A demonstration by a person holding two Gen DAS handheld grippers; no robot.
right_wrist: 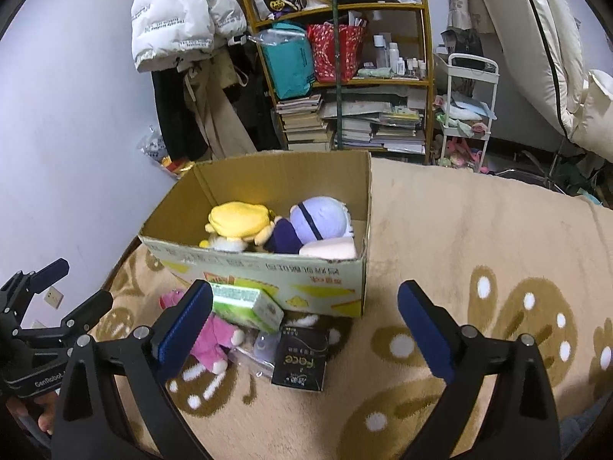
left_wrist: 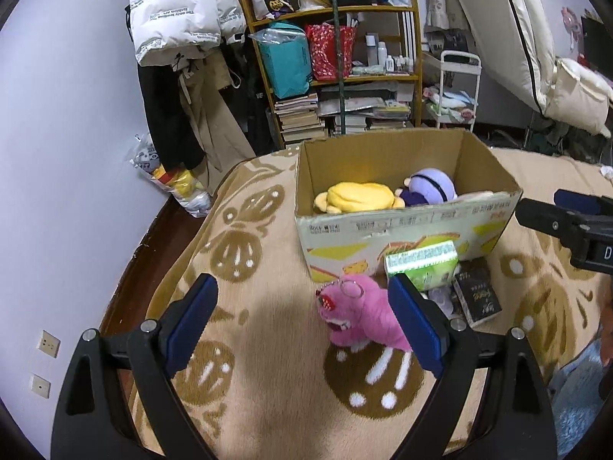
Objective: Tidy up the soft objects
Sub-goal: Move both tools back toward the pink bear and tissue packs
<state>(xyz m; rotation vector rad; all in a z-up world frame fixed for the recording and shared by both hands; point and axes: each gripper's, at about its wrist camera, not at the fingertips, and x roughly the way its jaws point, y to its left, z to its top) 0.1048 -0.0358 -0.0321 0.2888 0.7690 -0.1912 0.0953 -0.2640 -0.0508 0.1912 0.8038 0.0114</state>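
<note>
**Both grippers empty over the blanket, pink toy outside the box**

Left gripper [left_wrist: 302,320]: jaws wide apart, nothing between the pads. Right gripper [right_wrist: 304,322]: jaws also wide, empty. Pink plush toy [left_wrist: 360,316] lies on the patterned blanket [left_wrist: 268,383], just in front of the cardboard box [left_wrist: 402,230], beside a green packet [left_wrist: 425,264] and a black packet [right_wrist: 300,358]. Inside the box: a yellow plush [right_wrist: 239,220] and a purple plush [right_wrist: 320,218], side by side.

Ahead of your claws, beyond the patterned beige blanket [left_wrist: 268,402], stands a crowded wooden shelf [left_wrist: 337,76] stacked with books. Coats [left_wrist: 180,57] hang to its left against the pale wall [left_wrist: 69,115]; a white trolley [right_wrist: 467,115] stands right.
</note>
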